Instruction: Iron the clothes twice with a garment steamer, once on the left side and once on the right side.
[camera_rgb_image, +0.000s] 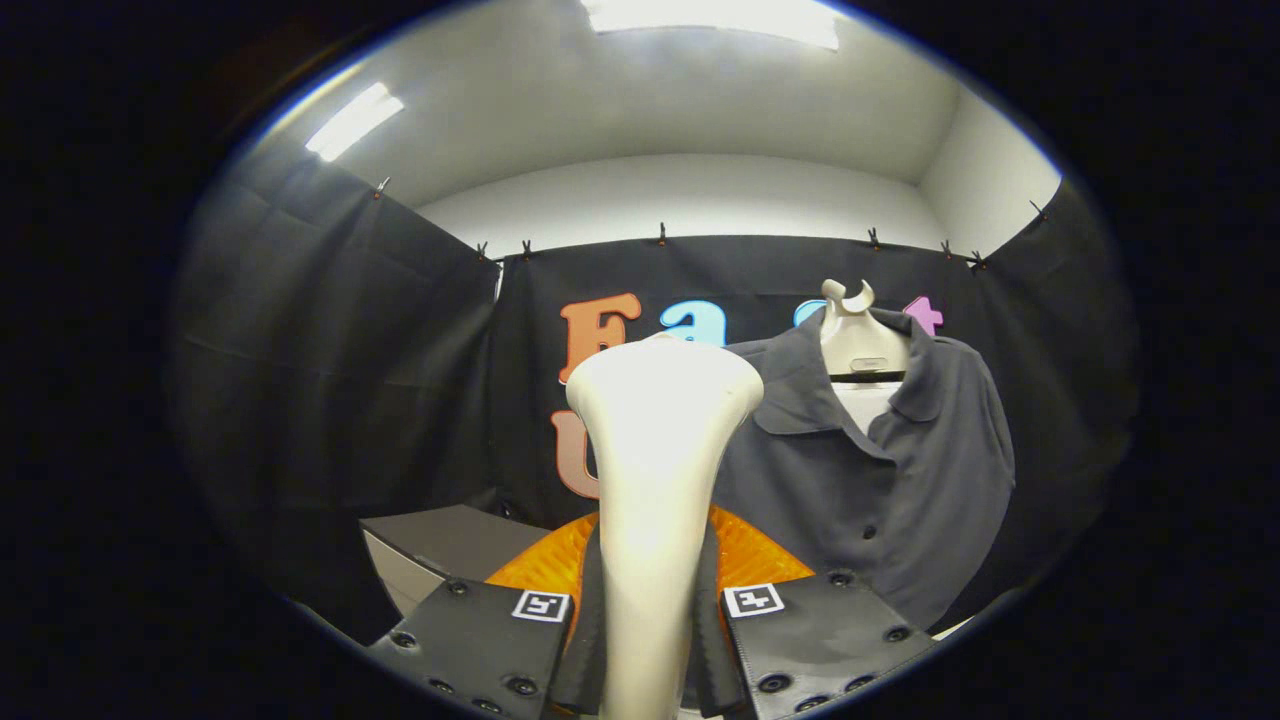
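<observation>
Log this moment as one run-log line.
claw: shut on steamer | steamer: upright, head short of shirt | shirt: hanging on hanger, untouched

Cream-white garment steamer (655, 470) held between the fingers, plain dark grey shirt (880, 480), ribbed orange base (745, 560) beneath.

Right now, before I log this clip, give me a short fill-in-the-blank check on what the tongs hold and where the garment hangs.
1. The tongs are shut on the handle of the cream ____.
2. The grey shirt hangs on a pale ____.
3. Beyond the fingers, under the steamer, lies an ____ coloured surface.
4. The steamer's head stands ____ the shirt, not against it.

Missing words: steamer; hanger; orange; beside
</observation>
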